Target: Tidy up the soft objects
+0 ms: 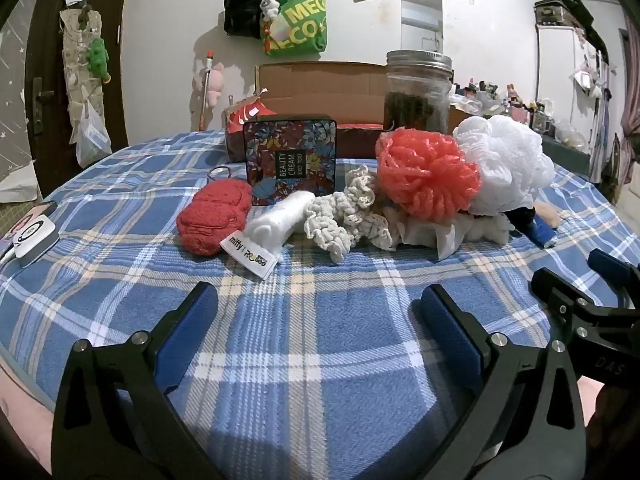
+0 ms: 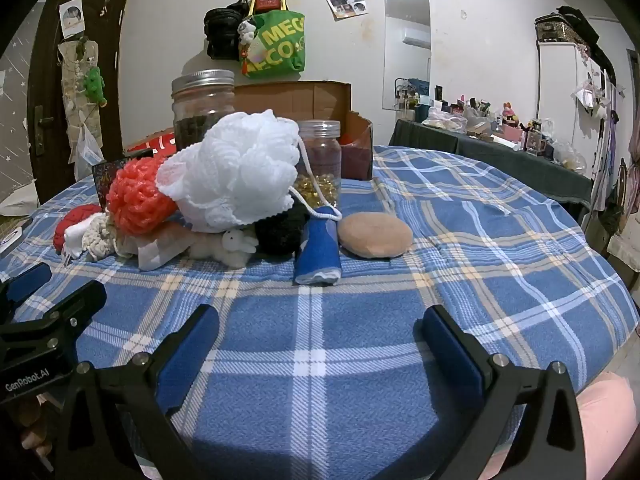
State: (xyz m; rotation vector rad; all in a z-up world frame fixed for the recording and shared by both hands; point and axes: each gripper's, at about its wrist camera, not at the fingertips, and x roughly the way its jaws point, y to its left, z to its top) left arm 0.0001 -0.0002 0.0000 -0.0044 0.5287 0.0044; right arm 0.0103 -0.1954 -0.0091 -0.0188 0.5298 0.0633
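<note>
A heap of soft things lies on the blue plaid blanket [image 1: 320, 344]: a red knitted piece [image 1: 212, 218], a white plush with a tag [image 1: 276, 224], a cream crocheted piece [image 1: 348, 216], a coral bath pouf [image 1: 428, 170] and a white bath pouf [image 2: 236, 170]. In the right wrist view a small white plush [image 2: 230, 246], a black fuzzy item [image 2: 280, 228], a rolled blue cloth [image 2: 320, 248] and a tan round pad [image 2: 374, 234] lie in front. My left gripper [image 1: 318, 304] and right gripper [image 2: 320, 324] hover open over bare blanket, short of the heap.
Behind the heap stand a floral tin [image 1: 290, 158], a tall metal-lidded jar [image 1: 416, 92], a smaller plastic jar [image 2: 320, 160] and an open cardboard box [image 1: 320, 84]. A small white device [image 1: 34, 240] lies at the left edge. A cluttered dresser [image 2: 500, 132] stands far right.
</note>
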